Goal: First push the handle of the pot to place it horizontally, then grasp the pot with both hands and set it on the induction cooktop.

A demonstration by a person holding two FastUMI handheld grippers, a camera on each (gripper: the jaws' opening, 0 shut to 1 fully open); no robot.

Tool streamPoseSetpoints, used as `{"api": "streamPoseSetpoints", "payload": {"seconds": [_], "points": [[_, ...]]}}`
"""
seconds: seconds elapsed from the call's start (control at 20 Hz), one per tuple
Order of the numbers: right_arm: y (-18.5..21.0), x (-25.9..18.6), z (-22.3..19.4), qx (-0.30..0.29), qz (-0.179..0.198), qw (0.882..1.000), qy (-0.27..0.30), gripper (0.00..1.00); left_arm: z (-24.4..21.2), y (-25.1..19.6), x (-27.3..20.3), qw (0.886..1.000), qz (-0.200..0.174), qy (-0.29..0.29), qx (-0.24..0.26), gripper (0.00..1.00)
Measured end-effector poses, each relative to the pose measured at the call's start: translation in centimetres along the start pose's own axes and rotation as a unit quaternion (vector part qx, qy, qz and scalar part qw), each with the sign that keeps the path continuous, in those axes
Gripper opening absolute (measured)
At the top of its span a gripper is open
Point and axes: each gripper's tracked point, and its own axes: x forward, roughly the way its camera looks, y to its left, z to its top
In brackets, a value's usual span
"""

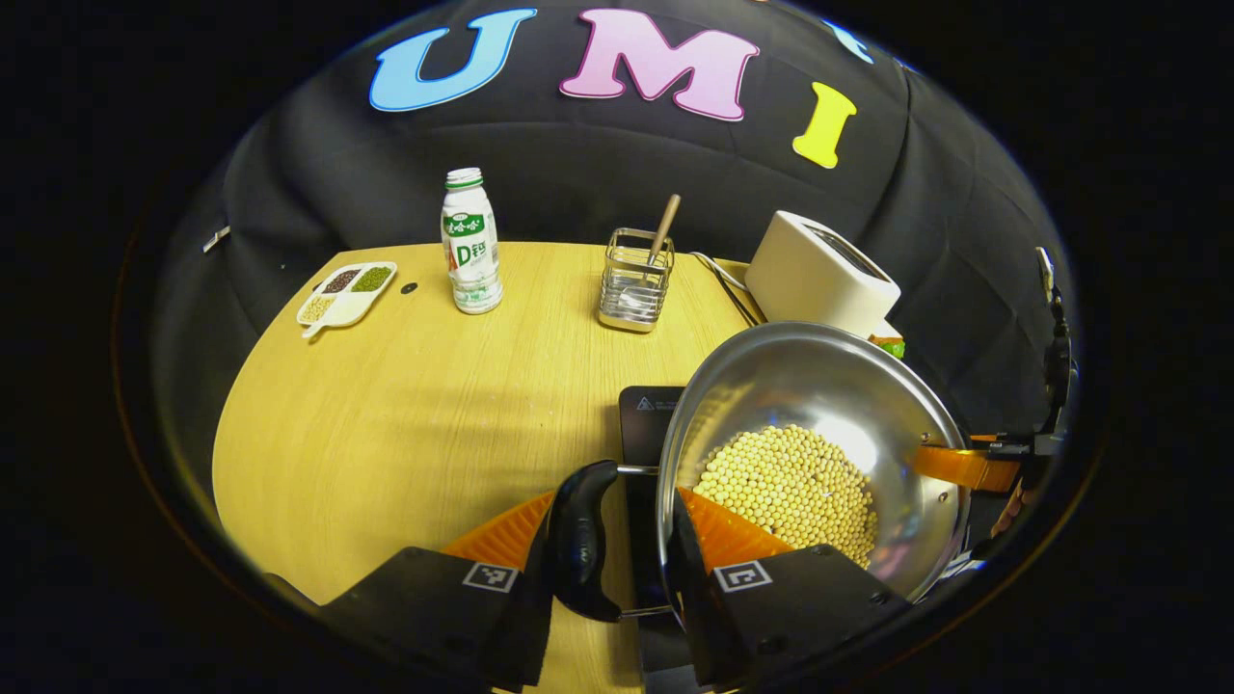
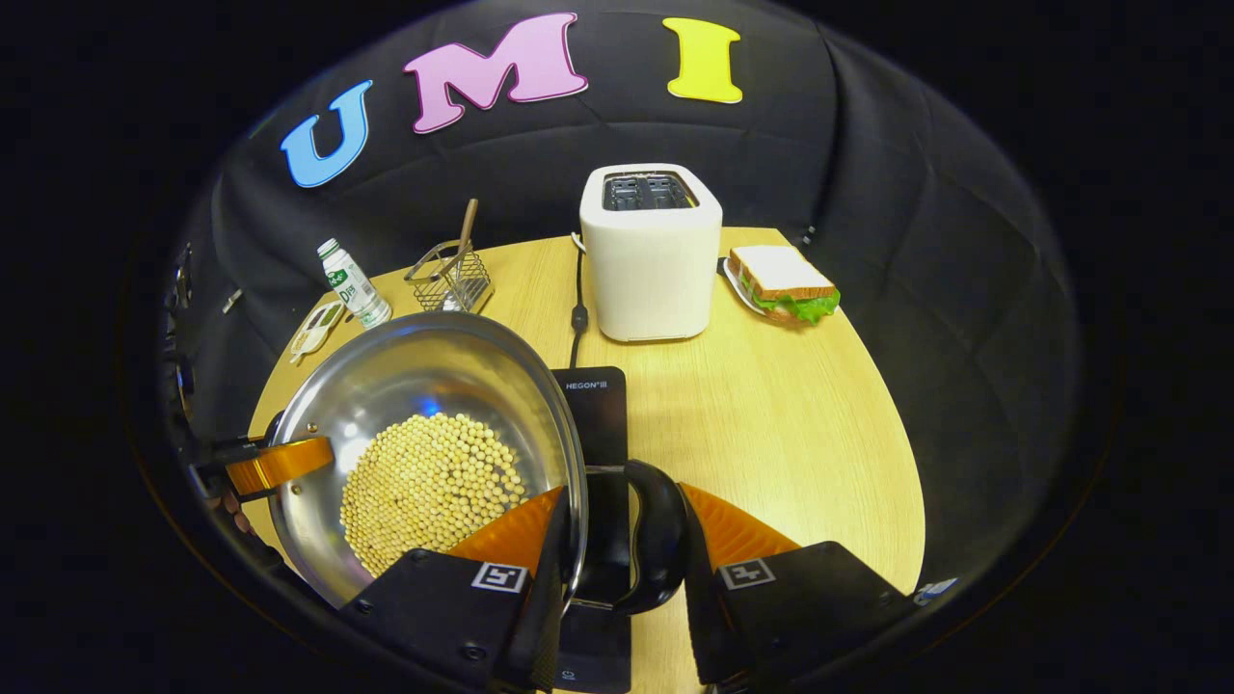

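Above the black induction cooktop [image 2: 596, 410], the steel pot [image 1: 819, 386] is hanging in the air, tilted, with a bed of soybeans [image 1: 791, 492] lying loose in its bowl. The left gripper [image 1: 625, 540] is closing narrowly on the pot's black loop handle [image 1: 578, 540] and rim, one finger outside the handle and the other inside the wall. The right gripper [image 2: 622, 545] is doing the same at the opposite handle [image 2: 656, 545], fingers pinching handle and rim together.

Judging by the metal and the load of beans, the pot is probably fairly heavy and stiff, and its polished wall is likely slippery; the handles are the sound places to hold. The beans are free to roll, so any further tilt is risking a spill.

Under the cooktop, the wooden tabletop [image 2: 791, 434] is looking flat and smooth. A white toaster [image 2: 651, 255] is standing just behind the cooktop, its cord [image 2: 578, 289] running toward it. A sandwich [image 2: 783, 281], a wire utensil holder [image 1: 634, 281], a drink bottle [image 1: 470, 243] and a divided dish of beans [image 1: 345, 292] are sitting well apart.
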Motion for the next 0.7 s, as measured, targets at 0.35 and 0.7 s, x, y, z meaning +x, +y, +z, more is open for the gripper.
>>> {"api": "streamPoseSetpoints", "payload": {"seconds": [0.35,0.7], "points": [[-0.4,1.1,-0.1,-0.001,0.005,1.000,0.002,0.57,-0.3,0.0,0.9,1.000,0.004,-0.001,-0.006,0.59],[0.0,1.5,0.3,-0.003,0.013,1.000,-0.004,0.57,-0.2,0.5,1.0,1.000,0.005,-0.005,-0.013,0.58]]}}
